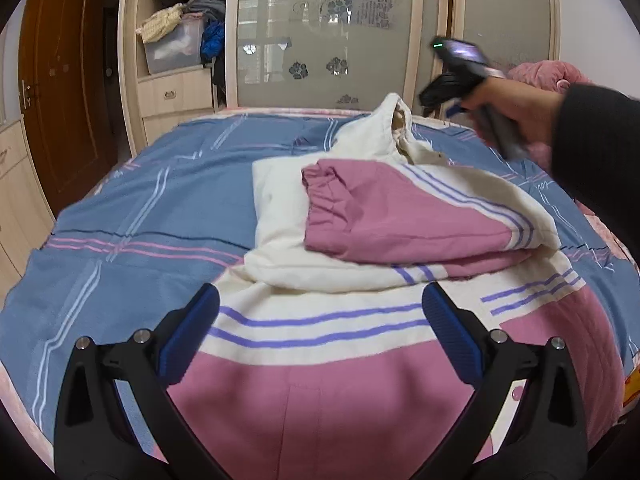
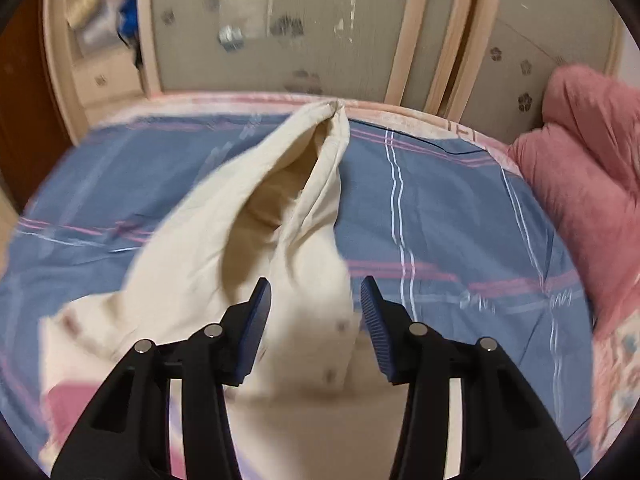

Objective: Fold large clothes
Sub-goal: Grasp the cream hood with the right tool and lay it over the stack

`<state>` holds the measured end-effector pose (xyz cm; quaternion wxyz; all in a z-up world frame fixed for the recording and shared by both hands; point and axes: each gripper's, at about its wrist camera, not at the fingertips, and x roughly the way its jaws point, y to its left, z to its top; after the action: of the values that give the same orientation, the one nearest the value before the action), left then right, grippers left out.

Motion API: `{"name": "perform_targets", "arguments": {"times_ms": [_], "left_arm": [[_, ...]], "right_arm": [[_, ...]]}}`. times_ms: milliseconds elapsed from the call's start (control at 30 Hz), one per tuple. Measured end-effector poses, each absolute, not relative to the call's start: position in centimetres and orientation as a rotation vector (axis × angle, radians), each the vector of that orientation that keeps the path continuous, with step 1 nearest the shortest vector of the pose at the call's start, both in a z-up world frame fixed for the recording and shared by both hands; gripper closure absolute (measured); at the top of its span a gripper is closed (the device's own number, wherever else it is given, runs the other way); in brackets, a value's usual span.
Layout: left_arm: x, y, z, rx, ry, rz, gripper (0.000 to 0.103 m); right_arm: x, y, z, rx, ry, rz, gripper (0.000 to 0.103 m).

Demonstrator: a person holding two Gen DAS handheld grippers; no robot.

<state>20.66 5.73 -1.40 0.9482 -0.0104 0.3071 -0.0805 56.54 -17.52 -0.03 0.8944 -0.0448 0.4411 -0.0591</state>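
A pink and cream hooded jacket [image 1: 320, 360] with purple stripes lies on the bed. One pink sleeve [image 1: 384, 212] is folded across its body. The cream hood [image 1: 384, 132] points toward the wardrobe; it also fills the right wrist view [image 2: 256, 216], which is blurred. My left gripper [image 1: 320, 312] is open and empty above the jacket's lower half. My right gripper [image 2: 316, 304] is open and empty just above the hood's base; in the left wrist view it [image 1: 460, 76] is held in a hand over the bed's far right.
The bed carries a blue plaid sheet [image 1: 160, 208]. A pink blanket [image 2: 584, 184] is heaped at the bed's right end. A wardrobe with frosted doors [image 1: 320, 32] and open shelves of clothes [image 1: 180, 20] stands behind. A brown door [image 1: 60, 80] is at left.
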Motion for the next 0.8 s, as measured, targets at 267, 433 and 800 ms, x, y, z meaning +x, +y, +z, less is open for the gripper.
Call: {"name": "perform_targets", "arguments": {"times_ms": [267, 433, 800], "left_arm": [[20.8, 5.5, -2.7, 0.012, 0.663, -0.168, 0.002], [21.1, 5.2, -3.1, 0.006, 0.675, -0.173, 0.002], [20.2, 4.7, -2.1, 0.002, 0.642, -0.188, 0.002]], "right_arm": [[64.4, -16.1, -3.7, -0.103, 0.979, -0.174, 0.066], [64.7, -16.8, -4.0, -0.107, 0.96, -0.2, 0.1], [50.2, -18.7, 3.0, -0.167, 0.662, -0.05, 0.101]]}}
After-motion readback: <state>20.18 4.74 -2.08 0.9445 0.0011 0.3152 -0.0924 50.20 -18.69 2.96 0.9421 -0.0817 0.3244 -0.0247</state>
